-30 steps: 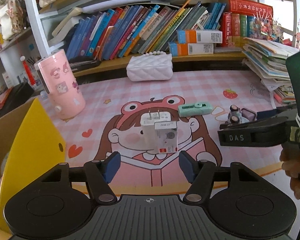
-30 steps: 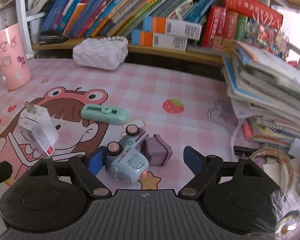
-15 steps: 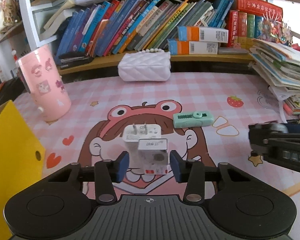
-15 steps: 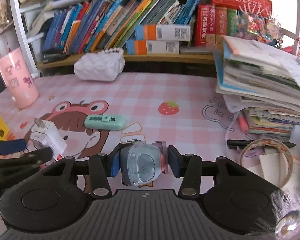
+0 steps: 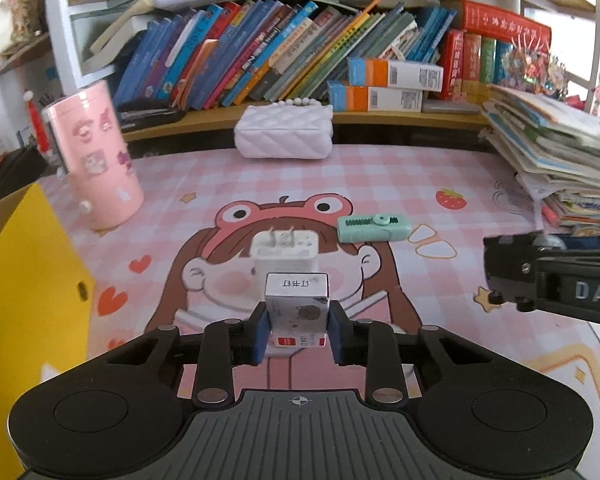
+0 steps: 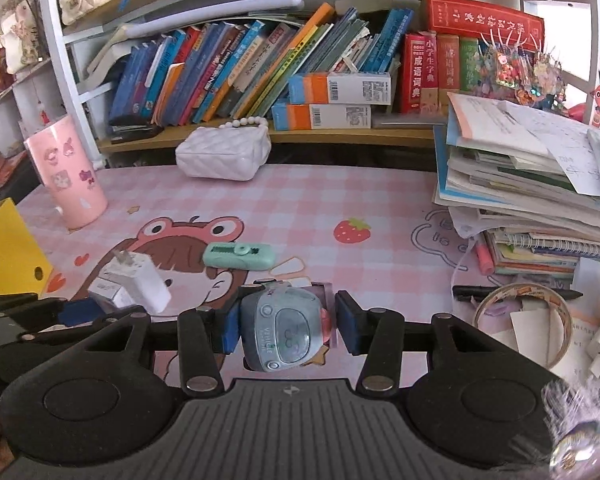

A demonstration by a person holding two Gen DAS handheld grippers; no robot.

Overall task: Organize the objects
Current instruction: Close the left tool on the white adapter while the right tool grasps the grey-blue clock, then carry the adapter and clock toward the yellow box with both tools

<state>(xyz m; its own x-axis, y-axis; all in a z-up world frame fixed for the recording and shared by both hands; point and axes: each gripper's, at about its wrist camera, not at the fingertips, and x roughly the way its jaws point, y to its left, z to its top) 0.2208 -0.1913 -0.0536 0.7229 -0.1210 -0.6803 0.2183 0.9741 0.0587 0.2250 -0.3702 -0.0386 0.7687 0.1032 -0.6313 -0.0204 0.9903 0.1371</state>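
Observation:
My left gripper is shut on a small white staples box low over the pink mat. A white charger plug rests against the box's far side, prongs pointing away. My right gripper is shut on a grey-blue toy truck, held a little above the mat with its purple rear facing away. In the right wrist view the charger and box sit at the left, with the left gripper's blue pad against the box. A mint-green gadget lies on the mat beyond both.
A yellow box stands at the left edge, a pink tumbler behind it. A white quilted purse sits at the back under the bookshelf. Stacked books, a tape roll and a pen crowd the right side.
Both sets of jaws stood open a second ago. The left closed on the staples box; the right closed on the toy truck and raised it off the mat.

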